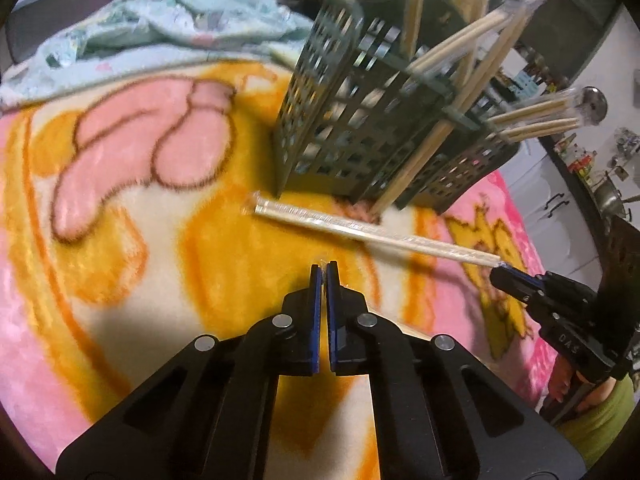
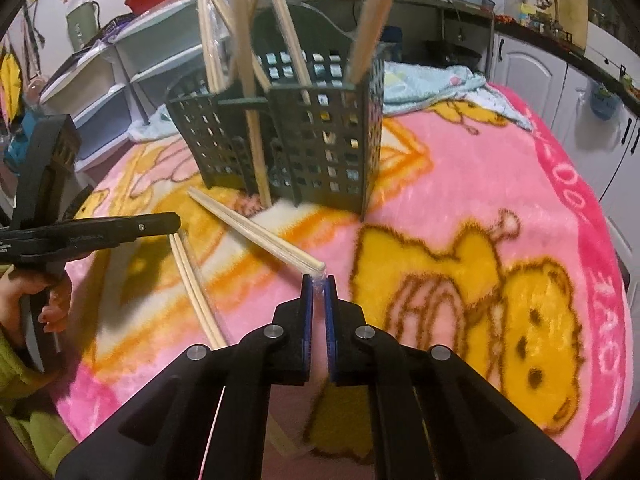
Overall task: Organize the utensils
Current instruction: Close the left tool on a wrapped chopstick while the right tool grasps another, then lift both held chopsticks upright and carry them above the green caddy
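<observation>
Both angled down over the blanket (image 2: 460,168), right tongs (image 2: 319,278) pinching wrapped chopsticks (image 2: 256,232), left tongs (image 1: 324,266) seemingly closed empty.

So the utensil basket (image 2: 296,136) sits on the blanket (image 2: 460,184) straight ahead of the right gripper (image 2: 319,280), chopsticks (image 2: 244,60) standing in it. A wrapped chopstick pair (image 2: 256,232) runs from that gripper's tips toward the basket's foot. Left of it, another pair (image 2: 196,284) lies under the left gripper (image 2: 172,220). A towel (image 2: 432,80) is behind the basket.
</observation>
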A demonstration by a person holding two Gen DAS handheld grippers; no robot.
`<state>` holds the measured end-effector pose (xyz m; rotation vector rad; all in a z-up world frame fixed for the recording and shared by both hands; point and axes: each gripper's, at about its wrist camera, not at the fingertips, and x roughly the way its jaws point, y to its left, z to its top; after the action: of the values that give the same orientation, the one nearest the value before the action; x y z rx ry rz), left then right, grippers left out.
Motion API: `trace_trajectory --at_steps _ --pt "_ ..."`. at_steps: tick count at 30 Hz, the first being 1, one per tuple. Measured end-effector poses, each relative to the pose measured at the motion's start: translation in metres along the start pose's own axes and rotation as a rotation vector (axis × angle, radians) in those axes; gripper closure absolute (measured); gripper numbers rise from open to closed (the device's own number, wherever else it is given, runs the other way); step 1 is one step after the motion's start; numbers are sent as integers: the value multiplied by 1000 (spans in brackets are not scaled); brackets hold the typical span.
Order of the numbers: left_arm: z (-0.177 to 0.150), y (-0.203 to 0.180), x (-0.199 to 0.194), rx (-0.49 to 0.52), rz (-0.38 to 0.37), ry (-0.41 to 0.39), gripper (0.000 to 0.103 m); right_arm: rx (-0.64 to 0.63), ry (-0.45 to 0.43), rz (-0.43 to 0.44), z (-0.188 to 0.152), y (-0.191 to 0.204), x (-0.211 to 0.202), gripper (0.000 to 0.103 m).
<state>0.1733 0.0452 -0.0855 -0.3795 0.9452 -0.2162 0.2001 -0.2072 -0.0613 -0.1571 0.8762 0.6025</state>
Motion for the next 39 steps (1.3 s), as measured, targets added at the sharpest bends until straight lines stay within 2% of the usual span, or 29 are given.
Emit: trace_trajectory --at_steps 7,17,39 --pt "11 -8 -40 7 -37 -94 102 -66 -91 19 11 22 -30 97" --pt "25 -46 -87 72 -109 -222 102 -154 -204 23 34 53 -73 97" --pt "54 -87 -141 157 -175 -365 103 -192 -396 -31 71 64 -143 98"
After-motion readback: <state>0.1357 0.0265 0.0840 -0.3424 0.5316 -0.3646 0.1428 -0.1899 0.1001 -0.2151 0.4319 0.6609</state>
